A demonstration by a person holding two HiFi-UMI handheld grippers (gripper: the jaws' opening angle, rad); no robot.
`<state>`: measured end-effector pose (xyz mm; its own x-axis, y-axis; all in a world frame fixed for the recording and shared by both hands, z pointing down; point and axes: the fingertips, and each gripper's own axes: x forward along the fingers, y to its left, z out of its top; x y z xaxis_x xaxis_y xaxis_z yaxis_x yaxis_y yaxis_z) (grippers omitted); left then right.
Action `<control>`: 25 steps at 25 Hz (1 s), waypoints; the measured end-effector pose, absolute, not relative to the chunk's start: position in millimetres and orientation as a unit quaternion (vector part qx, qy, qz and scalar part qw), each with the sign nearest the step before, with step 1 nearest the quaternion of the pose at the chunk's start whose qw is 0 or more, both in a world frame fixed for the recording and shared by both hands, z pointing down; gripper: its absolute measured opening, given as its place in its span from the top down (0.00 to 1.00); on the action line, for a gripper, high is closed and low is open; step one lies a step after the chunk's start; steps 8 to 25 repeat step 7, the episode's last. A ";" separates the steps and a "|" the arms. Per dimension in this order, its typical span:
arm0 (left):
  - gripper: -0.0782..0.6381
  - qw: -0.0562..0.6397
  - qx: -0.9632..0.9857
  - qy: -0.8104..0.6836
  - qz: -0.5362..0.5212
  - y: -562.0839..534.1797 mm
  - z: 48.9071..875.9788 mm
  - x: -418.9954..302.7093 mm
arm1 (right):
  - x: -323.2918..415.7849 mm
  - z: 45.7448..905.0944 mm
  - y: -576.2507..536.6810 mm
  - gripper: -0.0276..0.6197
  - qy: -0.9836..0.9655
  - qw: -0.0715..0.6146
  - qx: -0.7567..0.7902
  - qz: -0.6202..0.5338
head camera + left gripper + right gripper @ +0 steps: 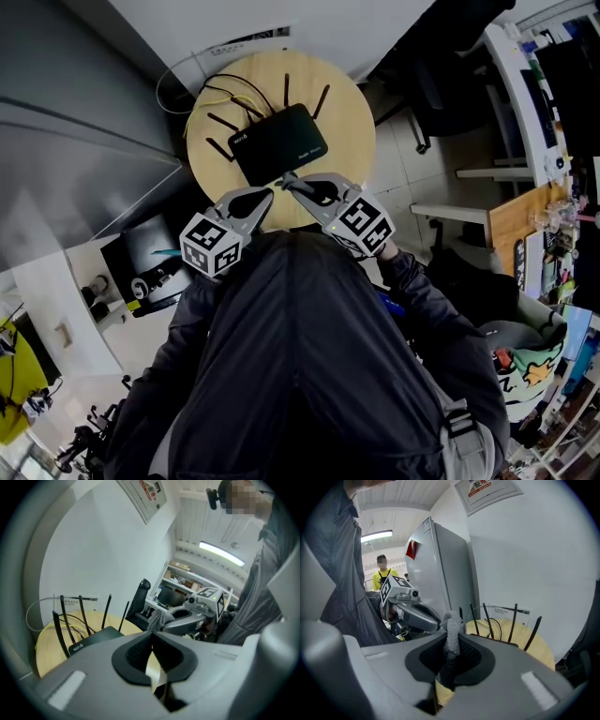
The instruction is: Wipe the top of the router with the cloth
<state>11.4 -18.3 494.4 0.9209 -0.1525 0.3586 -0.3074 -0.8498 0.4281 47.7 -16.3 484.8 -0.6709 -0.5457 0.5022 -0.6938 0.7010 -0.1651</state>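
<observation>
A black router (277,142) with several upright antennas lies on a round wooden table (352,112). Both grippers hover at its near edge, tips almost together. My right gripper (287,181) is shut on a grey fuzzy cloth (451,632), which sticks up out of the jaws. The cloth's bunched end (158,617) also shows in the left gripper view. My left gripper (266,193) is shut with nothing in it; only a sliver of table shows between its pads. The router (96,639) lies just beyond the left jaws. Its antennas (487,620) rise behind the right jaws.
Yellow and white cables (230,92) trail from the router's back toward the wall. A tall grey cabinet (440,573) stands left of the table. A black office chair (441,84) and desks are at the right. A person in yellow (384,576) stands far behind.
</observation>
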 end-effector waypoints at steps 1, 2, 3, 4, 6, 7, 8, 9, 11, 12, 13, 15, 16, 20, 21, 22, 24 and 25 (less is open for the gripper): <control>0.89 0.246 0.949 -0.121 0.157 -17.9 494.2 11.8 | 48.0 484.4 -16.2 0.91 -0.897 0.213 0.346 0.174; 0.89 0.246 0.949 -0.120 0.157 -17.6 494.0 12.2 | 48.3 484.1 -16.2 0.91 -0.897 0.213 0.347 0.174; 0.89 0.245 0.949 -0.120 0.157 -17.4 493.9 12.5 | 48.3 483.6 -16.3 0.91 -0.897 0.212 0.348 0.175; 0.89 0.245 0.949 -0.119 0.157 -17.3 493.8 12.7 | 48.1 483.1 -16.4 0.91 -0.897 0.211 0.348 0.175; 0.89 0.246 0.949 -0.119 0.156 -17.0 493.9 12.6 | 46.8 482.1 -16.1 0.91 -0.897 0.208 0.348 0.175; 0.89 0.246 0.949 -0.119 0.156 -16.8 494.0 12.4 | 46.0 481.6 -15.9 0.91 -0.897 0.207 0.348 0.175; 0.89 0.246 0.949 -0.119 0.156 -16.8 494.0 12.4 | 46.0 481.6 -15.9 0.91 -0.897 0.207 0.348 0.175; 0.89 0.246 0.949 -0.119 0.156 -16.8 494.0 12.4 | 46.0 481.6 -15.9 0.91 -0.897 0.207 0.348 0.175; 0.89 0.246 0.949 -0.119 0.156 -16.8 494.0 12.4 | 46.0 481.6 -15.9 0.91 -0.897 0.207 0.348 0.175; 0.89 0.246 0.949 -0.119 0.156 -16.8 494.0 12.4 | 46.0 481.6 -15.9 0.91 -0.897 0.207 0.348 0.175; 0.89 0.246 0.949 -0.119 0.156 -16.8 494.0 12.4 | 46.0 481.6 -15.9 0.91 -0.897 0.207 0.348 0.175; 0.89 0.246 0.949 -0.119 0.156 -16.8 494.0 12.4 | 46.0 481.6 -15.9 0.91 -0.897 0.207 0.348 0.175; 0.89 0.246 0.949 -0.119 0.156 -16.8 494.0 12.4 | 46.0 481.6 -15.9 0.91 -0.897 0.207 0.348 0.175; 0.89 0.246 0.949 -0.119 0.156 -16.8 494.0 12.4 | 46.0 481.6 -15.9 0.91 -0.897 0.207 0.348 0.175; 0.89 0.246 0.949 -0.119 0.156 -16.8 494.0 12.4 | 46.0 481.6 -15.9 0.91 -0.897 0.207 0.348 0.175; 0.89 0.246 0.949 -0.119 0.156 -16.8 494.0 12.4 | 46.0 481.6 -15.9 0.91 -0.897 0.207 0.348 0.175; 0.89 0.246 0.949 -0.119 0.156 -16.8 494.0 12.4 | 46.0 481.6 -15.9 0.91 -0.897 0.207 0.348 0.175; 0.89 0.246 0.949 -0.119 0.156 -16.8 494.0 12.4 | 46.0 481.6 -15.9 0.91 -0.897 0.207 0.348 0.175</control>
